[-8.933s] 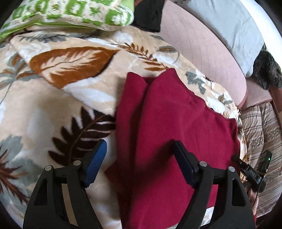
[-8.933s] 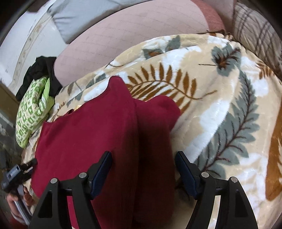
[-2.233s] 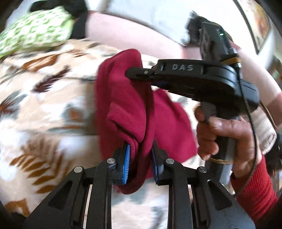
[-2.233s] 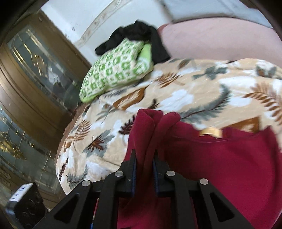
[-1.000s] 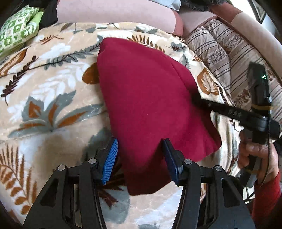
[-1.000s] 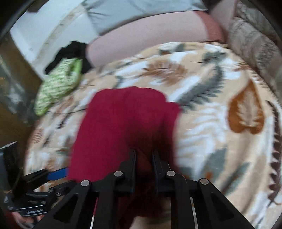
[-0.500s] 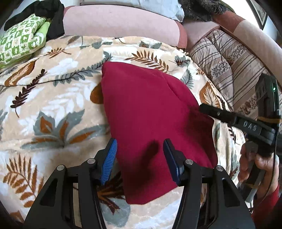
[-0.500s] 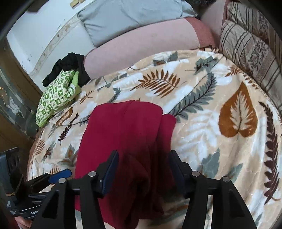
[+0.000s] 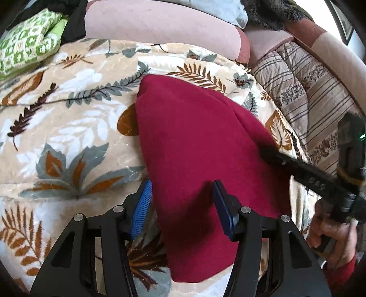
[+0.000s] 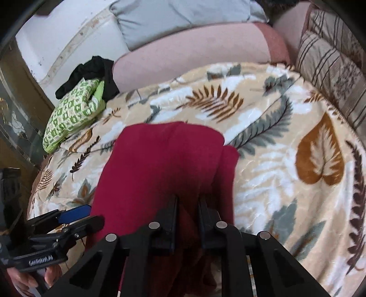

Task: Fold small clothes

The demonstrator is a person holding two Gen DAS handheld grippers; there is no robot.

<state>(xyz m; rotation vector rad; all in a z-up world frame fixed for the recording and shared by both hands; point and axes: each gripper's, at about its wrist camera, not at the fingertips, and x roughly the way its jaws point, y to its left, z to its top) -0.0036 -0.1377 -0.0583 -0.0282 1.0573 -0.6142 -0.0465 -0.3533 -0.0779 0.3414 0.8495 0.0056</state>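
big leaf-print blanket (image 10: 286, 141) covers the sofa seat, pink backrest cushion (image 10: 194, 45) behind it, grey pillow (image 10: 173, 18) on top. green-and-white patterned cushion (image 10: 73, 114) sits at the far left with some black cloth (image 10: 91, 68) bunched against it. striped quilt (image 9: 304, 96) off right.

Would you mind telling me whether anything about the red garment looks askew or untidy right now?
Slightly. The red garment lies folded on the leaf-print blanket, but its layers do not line up: an under layer sticks out as a strip past the right edge, far corner stepped. The near end is bunched between the closing right tool's pads.
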